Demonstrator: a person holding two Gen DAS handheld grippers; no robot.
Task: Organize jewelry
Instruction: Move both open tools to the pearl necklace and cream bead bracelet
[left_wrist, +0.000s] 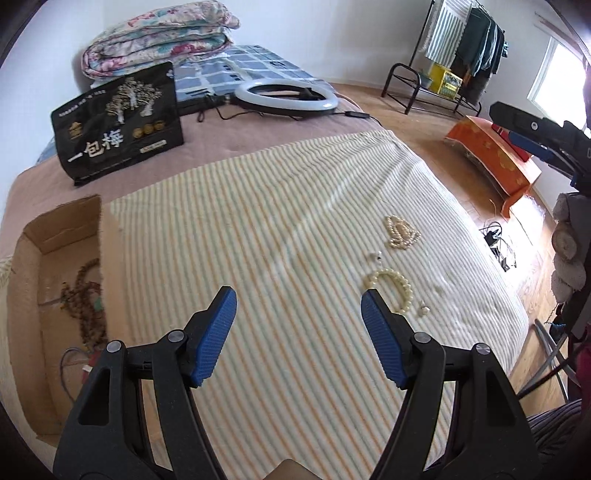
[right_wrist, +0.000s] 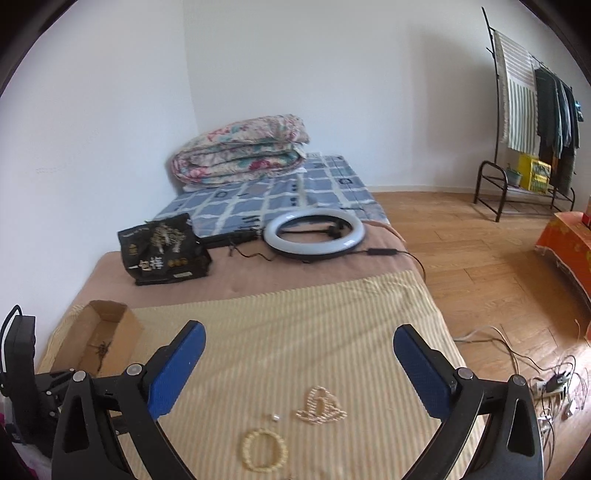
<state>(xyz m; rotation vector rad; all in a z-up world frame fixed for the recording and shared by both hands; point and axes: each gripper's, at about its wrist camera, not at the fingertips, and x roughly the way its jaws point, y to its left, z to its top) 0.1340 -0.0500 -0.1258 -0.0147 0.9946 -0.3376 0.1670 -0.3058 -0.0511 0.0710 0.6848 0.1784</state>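
On a striped cloth (left_wrist: 258, 229) on the bed lie a pearl necklace (left_wrist: 402, 232), a pearl bracelet (left_wrist: 397, 286) and two small earrings (left_wrist: 376, 255) (left_wrist: 423, 309). The necklace (right_wrist: 320, 406), bracelet (right_wrist: 264, 449) and one earring (right_wrist: 275, 417) also show in the right wrist view. A cardboard box (left_wrist: 70, 236) at the left holds dark bead strands (left_wrist: 86, 299); the box also shows in the right wrist view (right_wrist: 122, 325). My left gripper (left_wrist: 298, 306) is open and empty, just left of the bracelet. My right gripper (right_wrist: 298, 343) is open and empty, above the jewelry.
A black snack bag (left_wrist: 122, 125), a ring light (left_wrist: 286, 96) with cable, a folded floral quilt (left_wrist: 159, 40) and a blue checked blanket (right_wrist: 280, 188) lie farther back on the bed. A clothes rack (right_wrist: 532, 122), an orange box (left_wrist: 495, 155) and floor cables (right_wrist: 550, 387) are to the right.
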